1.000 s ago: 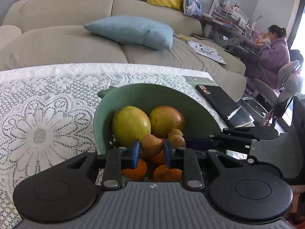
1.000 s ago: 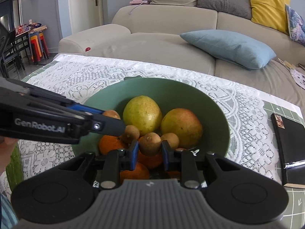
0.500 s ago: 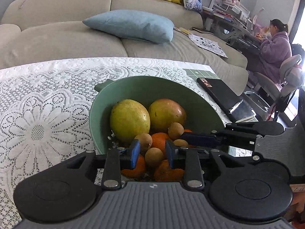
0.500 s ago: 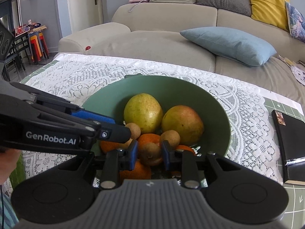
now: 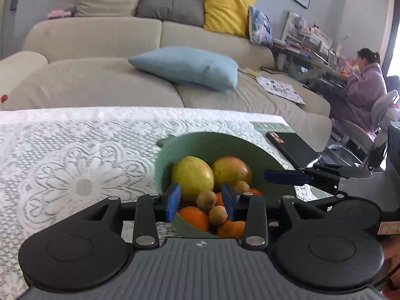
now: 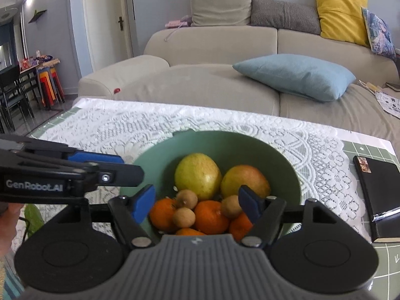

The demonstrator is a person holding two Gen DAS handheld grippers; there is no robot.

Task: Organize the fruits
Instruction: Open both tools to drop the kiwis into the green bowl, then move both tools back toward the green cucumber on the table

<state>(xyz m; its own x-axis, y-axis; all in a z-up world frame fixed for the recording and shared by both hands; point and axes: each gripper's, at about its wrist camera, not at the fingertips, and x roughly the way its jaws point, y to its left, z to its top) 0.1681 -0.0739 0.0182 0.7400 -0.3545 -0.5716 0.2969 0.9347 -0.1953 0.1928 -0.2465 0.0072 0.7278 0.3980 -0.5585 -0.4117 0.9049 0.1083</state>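
Observation:
A green bowl (image 6: 265, 150) on the lace tablecloth holds a yellow-green mango (image 6: 197, 175), a red-yellow mango (image 6: 246, 180), several oranges (image 6: 211, 216) and three small brown fruits (image 6: 184, 217). My right gripper (image 6: 196, 205) is open and empty, held above the bowl's near rim. My left gripper (image 5: 201, 203) is open and empty above the bowl (image 5: 212, 147) from its left side; the mangoes (image 5: 192, 175) and brown fruits (image 5: 218, 215) lie in front of it. Each gripper shows in the other's view.
A black notebook (image 6: 380, 195) with a pen lies right of the bowl on a green grid mat. The white lace cloth (image 6: 125, 127) covers the table. A beige sofa with a blue pillow (image 6: 295, 75) stands behind. A person sits at a desk far right (image 5: 362, 85).
Both grippers opened and let their small brown fruits drop into the bowl. Both have lifted and drawn back from the fruit pile.

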